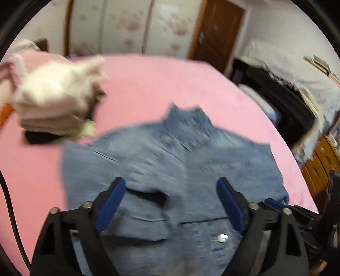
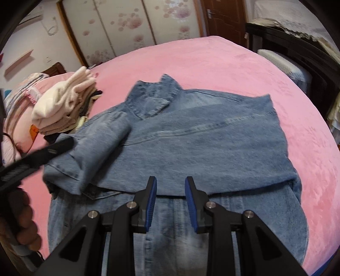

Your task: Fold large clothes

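A blue denim jacket (image 2: 191,144) lies partly folded on the pink bed (image 2: 233,70), collar at the far end, one sleeve (image 2: 102,148) folded across its left side. It also shows, blurred, in the left wrist view (image 1: 170,161). My left gripper (image 1: 171,184) is wide open and empty above the jacket's lower part, near a metal button (image 1: 222,237). In the right wrist view the left gripper (image 2: 61,145) reaches in at the left by the sleeve. My right gripper (image 2: 171,180) is partly open and empty, just above the folded edge of the jacket.
A stack of folded cream and beige clothes (image 2: 63,104) sits at the bed's left side, also in the left wrist view (image 1: 57,97). Pink bedding (image 2: 19,99) lies behind it. A dark cabinet (image 2: 297,51) stands right of the bed. Wardrobe doors (image 2: 119,27) and a brown door (image 2: 223,17) are beyond.
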The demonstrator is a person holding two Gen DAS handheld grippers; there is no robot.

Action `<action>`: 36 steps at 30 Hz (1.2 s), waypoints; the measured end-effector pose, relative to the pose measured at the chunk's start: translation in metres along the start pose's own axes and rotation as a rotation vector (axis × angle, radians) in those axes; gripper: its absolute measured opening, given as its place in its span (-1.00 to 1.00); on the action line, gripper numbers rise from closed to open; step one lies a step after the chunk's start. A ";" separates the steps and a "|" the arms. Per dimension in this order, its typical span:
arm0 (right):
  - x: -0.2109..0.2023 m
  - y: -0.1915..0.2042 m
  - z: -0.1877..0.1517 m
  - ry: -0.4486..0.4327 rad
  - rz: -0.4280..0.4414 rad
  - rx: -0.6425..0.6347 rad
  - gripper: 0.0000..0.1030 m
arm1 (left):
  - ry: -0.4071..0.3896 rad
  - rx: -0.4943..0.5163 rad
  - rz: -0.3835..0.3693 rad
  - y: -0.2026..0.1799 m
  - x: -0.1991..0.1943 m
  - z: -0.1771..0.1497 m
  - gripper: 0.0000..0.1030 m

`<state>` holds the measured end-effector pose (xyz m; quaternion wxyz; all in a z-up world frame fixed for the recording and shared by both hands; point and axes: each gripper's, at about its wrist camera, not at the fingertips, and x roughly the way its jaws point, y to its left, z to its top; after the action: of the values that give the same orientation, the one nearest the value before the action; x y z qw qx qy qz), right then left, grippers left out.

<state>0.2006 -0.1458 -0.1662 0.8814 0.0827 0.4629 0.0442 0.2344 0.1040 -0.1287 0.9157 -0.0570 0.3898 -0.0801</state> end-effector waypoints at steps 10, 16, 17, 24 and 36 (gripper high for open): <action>-0.004 0.076 0.024 -0.034 0.099 -0.198 -0.29 | 0.054 0.007 0.308 0.067 -0.018 -0.058 0.80; 0.020 0.132 0.026 -0.007 0.096 -0.379 -0.26 | 0.142 -0.051 0.363 0.100 0.010 -0.086 0.80; 0.027 0.141 0.026 0.003 0.087 -0.409 -0.26 | 0.145 -0.064 0.360 0.104 0.014 -0.088 0.80; 0.080 0.179 0.023 0.077 -0.024 -0.577 -0.26 | 0.162 -0.161 0.334 0.135 0.039 -0.083 0.74; 0.108 0.181 0.051 0.094 -0.168 -0.583 -0.75 | 0.233 -0.263 0.249 0.149 0.070 -0.079 -0.65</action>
<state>0.3035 0.0437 -0.1915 0.8462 -0.2142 0.4762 0.1061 0.2403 0.2333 -0.2572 0.8518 -0.1178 0.5042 0.0791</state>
